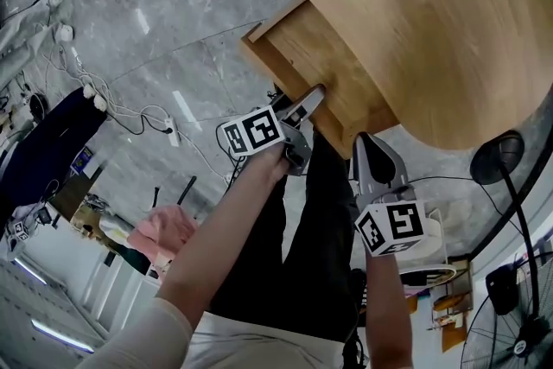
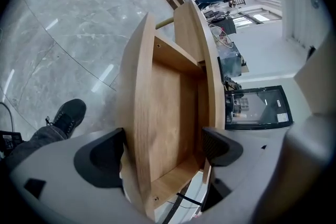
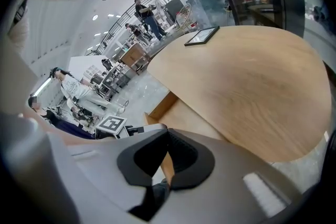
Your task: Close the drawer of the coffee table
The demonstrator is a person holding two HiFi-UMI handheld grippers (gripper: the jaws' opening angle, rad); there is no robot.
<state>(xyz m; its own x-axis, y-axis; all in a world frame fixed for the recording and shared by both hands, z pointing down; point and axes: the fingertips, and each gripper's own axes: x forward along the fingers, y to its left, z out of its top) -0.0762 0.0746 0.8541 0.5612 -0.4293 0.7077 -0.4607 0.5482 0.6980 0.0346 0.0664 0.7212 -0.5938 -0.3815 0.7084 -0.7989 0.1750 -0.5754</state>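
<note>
Pale wooden drawer sticking out of round wooden desk toward 7 o'clock
Left gripper is straddling its front, fingers released; right gripper is clenching its edge; pushing evenly is probably safest.

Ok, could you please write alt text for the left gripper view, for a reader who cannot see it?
The left gripper, its jaws apart, straddles the front panel of an open, empty wooden drawer pulled out from the coffee table. Grey marble floor and a black shoe lie to the left.
</note>
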